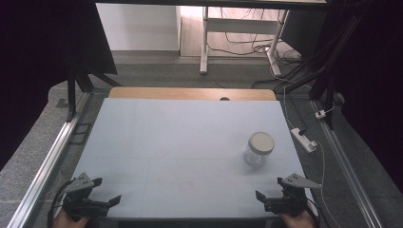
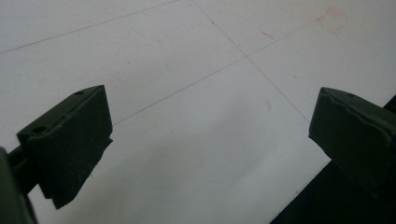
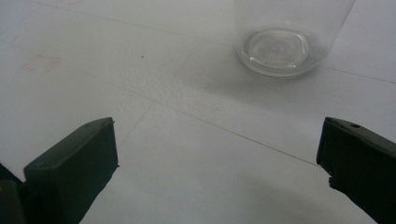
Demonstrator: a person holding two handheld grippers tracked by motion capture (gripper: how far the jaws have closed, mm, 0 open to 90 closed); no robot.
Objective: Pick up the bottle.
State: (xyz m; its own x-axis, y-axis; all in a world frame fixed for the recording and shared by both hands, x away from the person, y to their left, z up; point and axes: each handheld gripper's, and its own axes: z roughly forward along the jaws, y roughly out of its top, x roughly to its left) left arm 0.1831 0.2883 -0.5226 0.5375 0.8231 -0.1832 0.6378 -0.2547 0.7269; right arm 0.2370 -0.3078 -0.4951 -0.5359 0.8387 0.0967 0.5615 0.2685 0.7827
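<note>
A clear lidded jar (image 1: 259, 148) stands upright at the table's (image 1: 180, 137) four o'clock. The left gripper (image 1: 102, 199) and right gripper (image 1: 267, 198) rest released at seven and five o'clock.

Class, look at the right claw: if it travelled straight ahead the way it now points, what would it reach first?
Probably the clear jar: the right claw is open and empty, with bare table between them, though the jar sits slightly right of centre.

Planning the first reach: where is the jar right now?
In the high view the jar stands upright on the table's right side, ahead of the right tool; the right gripper view shows its clear base.
</note>
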